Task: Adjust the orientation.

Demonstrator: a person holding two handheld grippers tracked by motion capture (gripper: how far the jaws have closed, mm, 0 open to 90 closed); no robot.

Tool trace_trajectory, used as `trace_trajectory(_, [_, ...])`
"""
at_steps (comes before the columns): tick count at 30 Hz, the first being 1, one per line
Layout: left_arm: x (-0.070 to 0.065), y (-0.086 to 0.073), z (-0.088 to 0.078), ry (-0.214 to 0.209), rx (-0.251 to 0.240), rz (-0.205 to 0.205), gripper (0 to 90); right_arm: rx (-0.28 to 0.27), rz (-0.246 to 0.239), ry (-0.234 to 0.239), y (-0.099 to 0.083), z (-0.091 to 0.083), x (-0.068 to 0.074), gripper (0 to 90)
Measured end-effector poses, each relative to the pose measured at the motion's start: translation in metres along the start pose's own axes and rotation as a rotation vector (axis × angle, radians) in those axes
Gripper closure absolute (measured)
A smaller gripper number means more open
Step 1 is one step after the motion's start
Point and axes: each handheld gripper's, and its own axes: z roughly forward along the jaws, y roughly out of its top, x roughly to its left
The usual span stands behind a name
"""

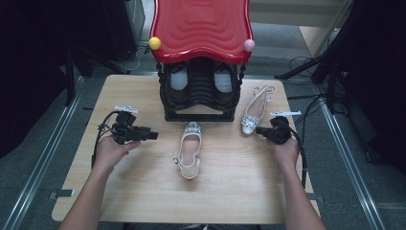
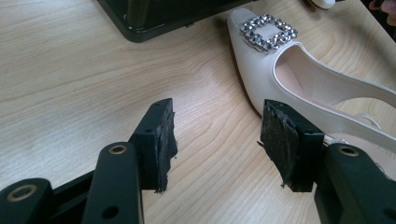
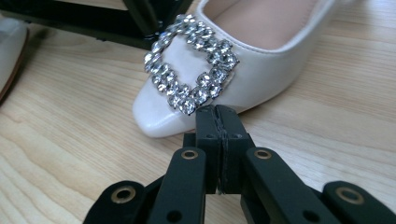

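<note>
A: Start with the high view. Where do the shoes lie?

B: Two pale slingback shoes rest on the wooden worktop (image 1: 143,191). The middle shoe (image 1: 188,149) lies just in front of the black shoe rack (image 1: 200,93) with the red top. Its long axis runs straight away from the person, with the buckled toe toward the rack and the heel toward the person. The right shoe (image 1: 254,110) lies beside the rack's right leg, slanted, with its toe toward the person and its heel strap toward the far right.

A: And the hands?

B: The left gripper (image 1: 152,136) hovers left of the middle shoe, well apart from it, pointing right. The right gripper (image 1: 259,130) sits just at the right shoe's toe, pointing left.

A: Now the left gripper view.

B: The left gripper (image 2: 217,140) stands wide open with nothing between its pads, only bare worktop (image 2: 70,70). The middle shoe (image 2: 299,88) lies ahead to the right, with its crystal buckle (image 2: 268,31) at the far end near the rack's base (image 2: 154,18). The right-hand pad stands just by the shoe's side; I cannot tell whether it touches.

A: And the right gripper view?

B: The right gripper (image 3: 220,135) is closed, pad against pad, holding nothing. Its tip sits right at the toe of the right shoe (image 3: 261,60), below the crystal buckle (image 3: 191,63). That toe points toward the camera and slightly left. The rack's base (image 3: 93,23) crosses behind it.
</note>
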Motion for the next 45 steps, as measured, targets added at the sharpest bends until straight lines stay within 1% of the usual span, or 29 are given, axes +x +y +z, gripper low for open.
trace_trajectory(1, [0.0, -0.001, -0.001, -0.002, 0.001, -0.003, 45.2, 0.003, -0.009, 0.011, 0.001, 0.001, 0.001, 89.9])
trace_trajectory(4, [0.001, -0.002, -0.003, 0.004, -0.005, -0.006, 45.1, 0.011, -0.01, 0.027, 0.002, 0.004, 0.004, 89.8])
trace_trajectory(7, [0.002, -0.004, -0.004, 0.008, -0.001, -0.008, 45.1, 0.027, -0.029, 0.033, 0.005, 0.008, 0.009, 89.7])
trace_trajectory(10, [0.003, -0.006, -0.005, 0.011, -0.005, -0.015, 45.0, 0.028, -0.044, 0.041, 0.007, 0.013, 0.014, 89.6])
trace_trajectory(12, [0.004, -0.008, -0.007, 0.011, -0.002, -0.015, 44.9, 0.032, -0.042, 0.046, 0.008, 0.014, 0.016, 89.5])
trace_trajectory(15, [0.004, -0.009, -0.008, 0.018, -0.007, -0.02, 44.9, 0.042, -0.053, 0.052, 0.01, 0.017, 0.018, 90.0])
trace_trajectory(17, [0.004, -0.01, -0.009, 0.019, -0.007, -0.018, 44.9, 0.032, -0.061, 0.052, 0.011, 0.015, 0.019, 90.0])
trace_trajectory(18, [0.004, -0.01, -0.009, 0.017, -0.005, -0.018, 45.0, 0.024, -0.051, 0.056, 0.012, 0.012, 0.019, 90.0])
trace_trajectory(20, [0.004, -0.011, -0.009, 0.018, -0.003, -0.015, 44.9, 0.018, -0.056, 0.026, 0.015, 0.006, 0.018, 90.0])
trace_trajectory(21, [0.004, -0.012, -0.009, 0.02, -0.004, -0.017, 44.9, 0.005, -0.063, 0.015, 0.017, 0.003, 0.017, 90.0])
trace_trajectory(23, [0.004, -0.012, -0.009, 0.023, -0.005, -0.018, 44.9, -0.034, -0.047, 0.014, 0.022, -0.005, 0.014, 90.0])
trace_trajectory(25, [0.003, -0.014, -0.009, 0.022, -0.005, -0.017, 44.9, -0.06, -0.047, 0.007, 0.028, -0.008, 0.011, 90.0])
trace_trajectory(27, [0.003, -0.015, -0.01, 0.025, -0.001, -0.013, 44.9, -0.072, -0.053, -0.025, 0.035, -0.009, 0.008, 90.0])
trace_trajectory(30, [0.002, -0.017, -0.011, 0.028, -0.003, -0.014, 45.0, -0.076, -0.032, -0.029, 0.042, -0.005, 0.003, 90.0])
trace_trajectory(34, [0.003, -0.022, -0.014, 0.038, -0.012, -0.023, 44.8, -0.068, -0.033, -0.042, 0.05, 0.005, -0.002, 90.0])
trace_trajectory(37, [0.003, -0.026, -0.017, 0.041, -0.014, -0.03, 44.8, -0.041, -0.033, -0.049, 0.053, 0.013, -0.005, 90.0])
trace_trajectory(39, [0.003, -0.028, -0.019, 0.044, -0.017, -0.03, 44.8, -0.022, -0.052, -0.073, 0.054, 0.017, -0.007, 90.0])
trace_trajectory(40, [0.003, -0.029, -0.02, 0.048, -0.017, -0.026, 44.7, -0.011, -0.07, -0.09, 0.054, 0.02, -0.007, 90.0])
trace_trajectory(41, [0.003, -0.031, -0.022, 0.048, -0.019, -0.028, 44.8, 0.007, -0.073, -0.095, 0.054, 0.022, -0.007, 90.0])
trace_trajectory(44, [0.004, -0.033, -0.024, 0.054, -0.022, -0.033, 44.7, 0.038, -0.086, -0.06, 0.055, 0.028, -0.008, 90.0])
trace_trajectory(45, [0.004, -0.034, -0.025, 0.055, -0.023, -0.032, 44.8, 0.041, -0.087, -0.058, 0.056, 0.029, -0.007, 90.0])
